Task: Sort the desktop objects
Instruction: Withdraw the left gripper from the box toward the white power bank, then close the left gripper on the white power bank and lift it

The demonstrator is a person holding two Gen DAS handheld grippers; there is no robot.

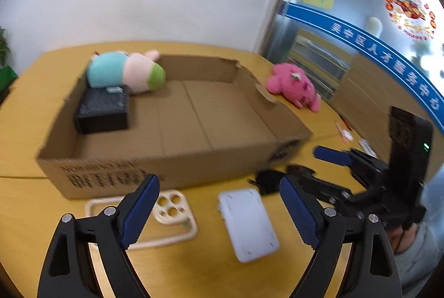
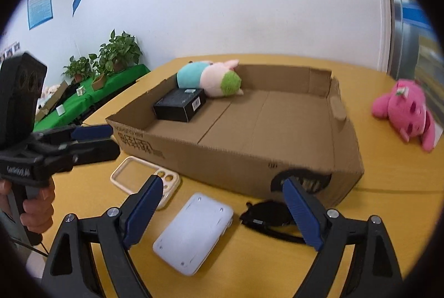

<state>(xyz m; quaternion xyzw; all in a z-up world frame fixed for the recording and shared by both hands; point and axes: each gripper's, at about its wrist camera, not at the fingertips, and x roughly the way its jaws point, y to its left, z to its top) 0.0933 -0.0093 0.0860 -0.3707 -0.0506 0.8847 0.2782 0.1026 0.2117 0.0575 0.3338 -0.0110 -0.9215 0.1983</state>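
White device point(image 2: 194, 232) lies on table between open right gripper point(image 2: 224, 210) fingers.

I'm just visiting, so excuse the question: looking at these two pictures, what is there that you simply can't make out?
- Print on the cardboard box front: smeared by motion blur in the left wrist view.
- Black object beside the white device: partly behind a right gripper finger, so I cannot tell what it is.
- Phone case: partly covered by a left gripper finger.
- Small items near the pink plush: too small and blurred.
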